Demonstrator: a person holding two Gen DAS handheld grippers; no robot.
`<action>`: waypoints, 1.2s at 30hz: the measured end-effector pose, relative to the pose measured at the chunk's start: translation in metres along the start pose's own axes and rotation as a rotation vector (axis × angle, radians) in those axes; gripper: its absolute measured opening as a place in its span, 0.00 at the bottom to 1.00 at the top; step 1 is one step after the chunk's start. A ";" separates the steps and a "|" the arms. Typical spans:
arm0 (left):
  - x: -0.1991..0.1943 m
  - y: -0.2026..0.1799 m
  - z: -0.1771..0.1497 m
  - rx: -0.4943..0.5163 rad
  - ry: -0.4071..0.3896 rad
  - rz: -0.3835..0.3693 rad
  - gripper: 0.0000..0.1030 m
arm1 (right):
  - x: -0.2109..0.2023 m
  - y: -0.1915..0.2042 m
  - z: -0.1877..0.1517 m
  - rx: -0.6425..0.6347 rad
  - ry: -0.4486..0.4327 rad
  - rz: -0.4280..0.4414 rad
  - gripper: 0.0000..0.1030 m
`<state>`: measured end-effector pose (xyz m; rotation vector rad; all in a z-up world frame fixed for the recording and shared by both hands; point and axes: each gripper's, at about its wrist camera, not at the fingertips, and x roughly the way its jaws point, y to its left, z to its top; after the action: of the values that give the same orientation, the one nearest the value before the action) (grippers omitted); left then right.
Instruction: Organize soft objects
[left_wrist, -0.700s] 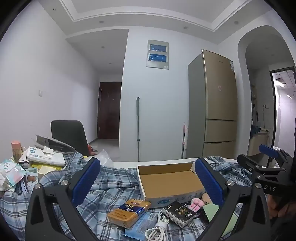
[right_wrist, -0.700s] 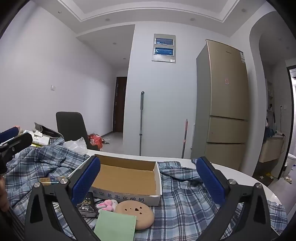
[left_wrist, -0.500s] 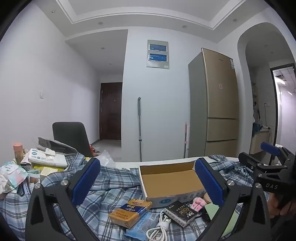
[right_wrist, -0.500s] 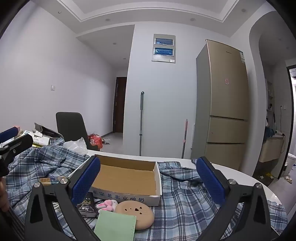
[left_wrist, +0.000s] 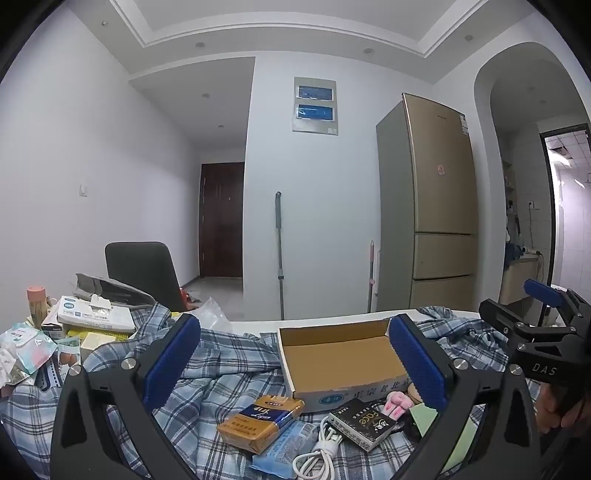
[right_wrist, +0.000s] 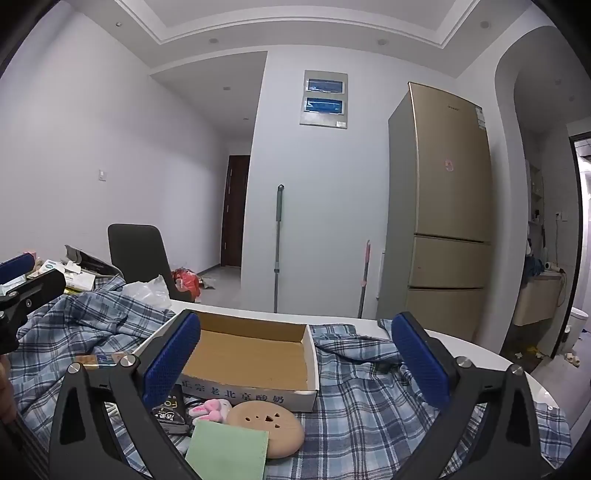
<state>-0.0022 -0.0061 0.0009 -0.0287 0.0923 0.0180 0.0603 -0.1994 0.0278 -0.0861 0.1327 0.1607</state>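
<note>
While the room behind is taken up by one tall gold fridge (right_wrist: 445, 218), one dark chair (right_wrist: 138, 254) and two mop handles leaned on the white wall, the table (right_wrist: 476, 345) is seen covered by one blue plaid cloth (right_wrist: 362, 402). One open cardboard box (right_wrist: 251, 356) is set on the cloth, and nothing is seen inside it.

Just in front of the box, the small things are counted from the right wrist view: one green cloth square (right_wrist: 229, 448), one tan round pad (right_wrist: 267, 430) partly under it, one pink plush toy (right_wrist: 210, 408) touching the pad, and one black packet (right_wrist: 170, 408) at the left. In the left wrist view, one orange carton (left_wrist: 260, 421), one pale blue wipe pack (left_wrist: 286, 450) and one white cable (left_wrist: 321, 452) are also shown, the carton lying on the pack. At the far left, a heap of tissue packs (left_wrist: 96, 319) and boxes is seen; its count cannot be told.

Two tools are held above the cloth. The left gripper (left_wrist: 293, 363) is spread fully apart, with nothing between its blue pads and nothing touched. The right gripper (right_wrist: 295, 363) is likewise spread wide, holding nothing, above the soft things by the box.
</note>
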 end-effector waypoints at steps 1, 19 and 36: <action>0.000 0.000 0.000 -0.001 -0.001 -0.001 1.00 | -0.001 0.000 0.000 -0.001 -0.001 -0.004 1.00; -0.003 -0.005 0.000 0.022 -0.024 0.004 1.00 | -0.001 0.000 0.001 -0.004 0.005 -0.016 1.00; -0.002 -0.004 0.000 0.023 -0.017 0.006 1.00 | -0.002 -0.001 0.001 -0.003 -0.002 -0.017 1.00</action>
<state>-0.0037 -0.0105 0.0009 -0.0051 0.0754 0.0236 0.0587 -0.2002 0.0291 -0.0895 0.1294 0.1438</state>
